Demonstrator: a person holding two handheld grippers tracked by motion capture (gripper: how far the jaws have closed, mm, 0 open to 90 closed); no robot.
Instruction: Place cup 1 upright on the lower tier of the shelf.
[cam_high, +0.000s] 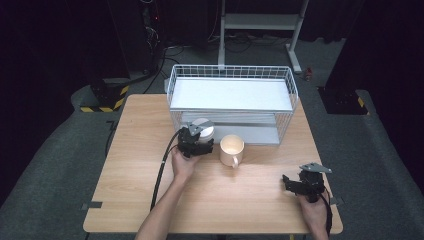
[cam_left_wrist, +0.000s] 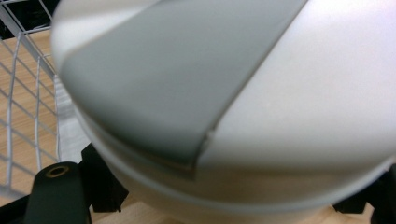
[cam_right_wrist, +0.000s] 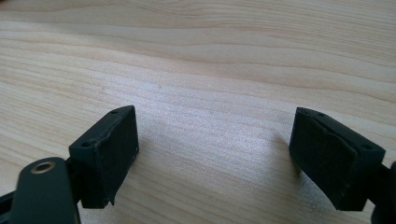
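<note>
My left gripper (cam_high: 201, 137) is shut on a white round container (cam_high: 204, 128) with a grey strip across its top, just in front of the wire rack's lower level. In the left gripper view the container (cam_left_wrist: 299, 102) bulges between the two black jaws, which sit against its sides. A cream mug (cam_high: 231, 149) stands upright on the table to the right of that gripper, its handle toward the near side. My right gripper (cam_high: 290, 183) rests low at the table's front right. Its jaws stand wide apart over bare wood, open with nothing between them (cam_right_wrist: 215, 158).
A white wire rack (cam_high: 172, 86) with a white upper shelf stands at the table's back edge; its mesh (cam_left_wrist: 28, 116) shows at the left of the left gripper view. The wooden table (cam_high: 150, 190) has free room at the front and left. A metal stand is on the floor behind.
</note>
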